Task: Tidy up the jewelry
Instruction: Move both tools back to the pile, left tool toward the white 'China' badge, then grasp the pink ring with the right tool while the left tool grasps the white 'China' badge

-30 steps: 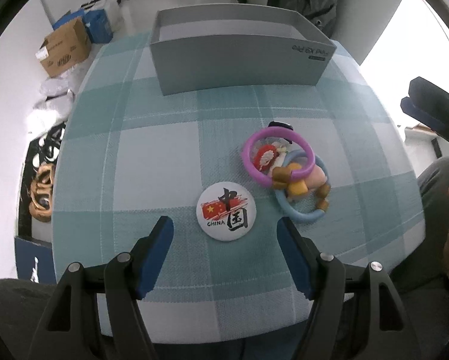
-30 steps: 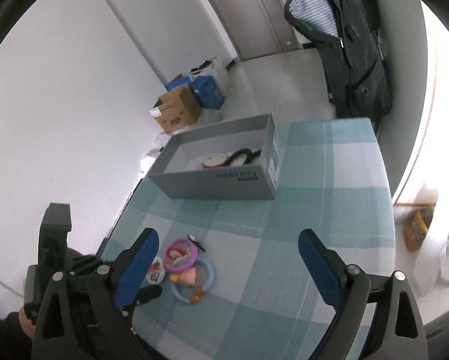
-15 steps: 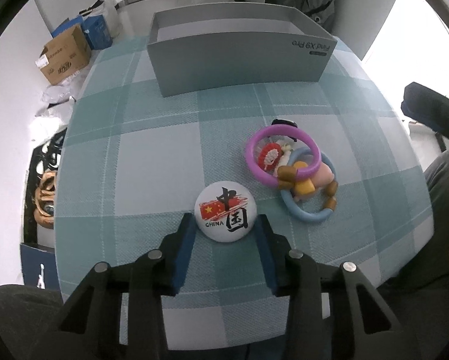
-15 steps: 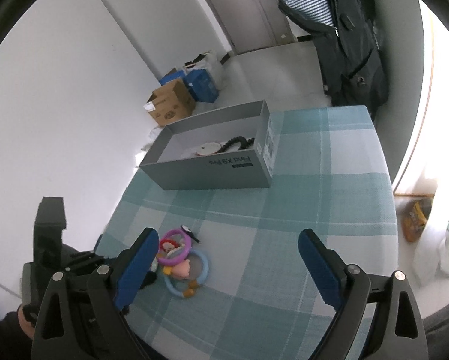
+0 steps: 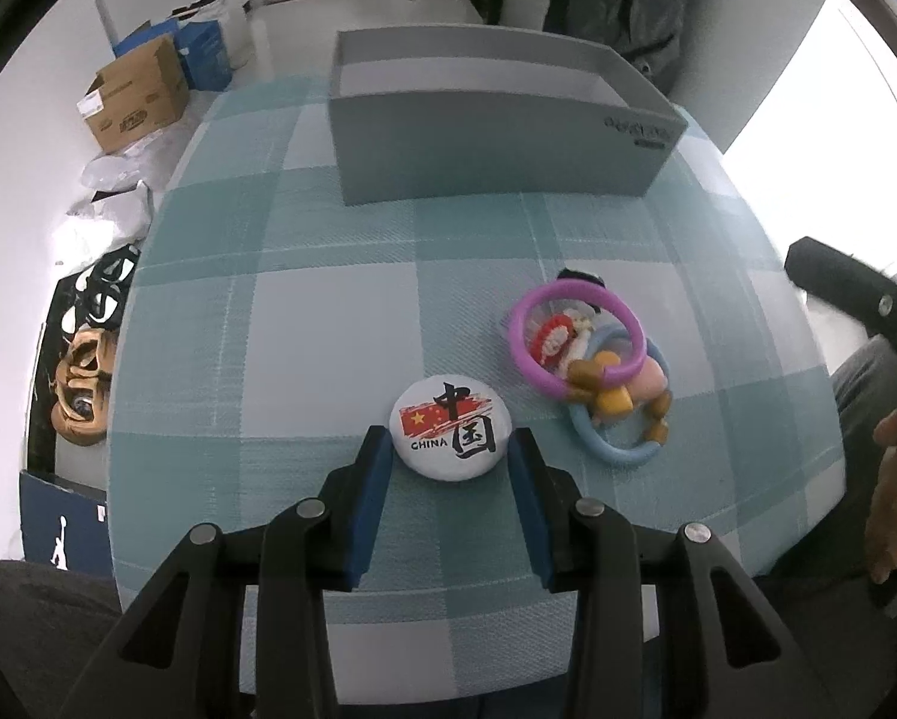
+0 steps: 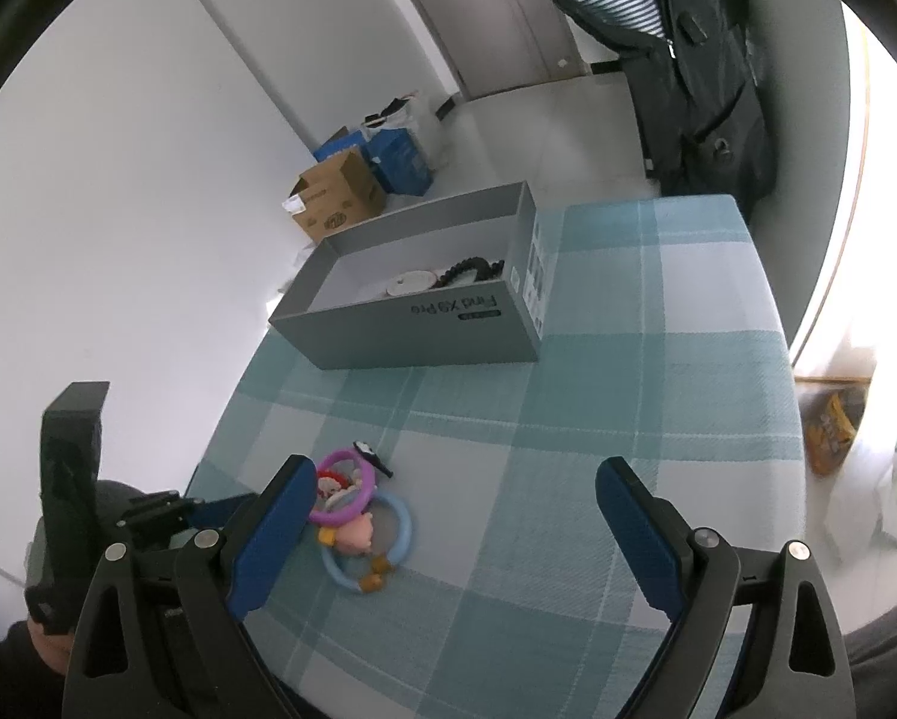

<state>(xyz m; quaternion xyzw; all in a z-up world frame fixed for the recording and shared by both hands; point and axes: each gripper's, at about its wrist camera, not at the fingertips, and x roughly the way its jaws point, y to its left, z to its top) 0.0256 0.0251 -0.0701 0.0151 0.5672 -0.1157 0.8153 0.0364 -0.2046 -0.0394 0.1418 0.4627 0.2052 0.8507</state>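
Note:
A round white badge (image 5: 450, 426) marked CHINA with a red flag lies on the checked tablecloth. My left gripper (image 5: 448, 455) has closed on it, one blue pad at each side of its rim. To its right lie a purple ring (image 5: 577, 335) and a light blue beaded ring (image 5: 619, 419) with small charms; they also show in the right wrist view (image 6: 352, 506). A grey open box (image 5: 496, 144) stands at the far side; inside it a white round item (image 6: 409, 283) and a black beaded piece (image 6: 469, 268) show. My right gripper (image 6: 454, 521) is open and empty, held above the table.
The table (image 6: 658, 359) carries a teal checked cloth and ends near a bright window on the right. Cardboard and blue boxes (image 6: 352, 195) stand on the floor behind. A dark coat (image 6: 688, 60) hangs at the back. Shoes (image 5: 82, 383) lie on the floor left.
My left gripper moved forward and its jaws closed from wide open onto the sides of the badge. The right gripper rose and drifted a little, staying open.

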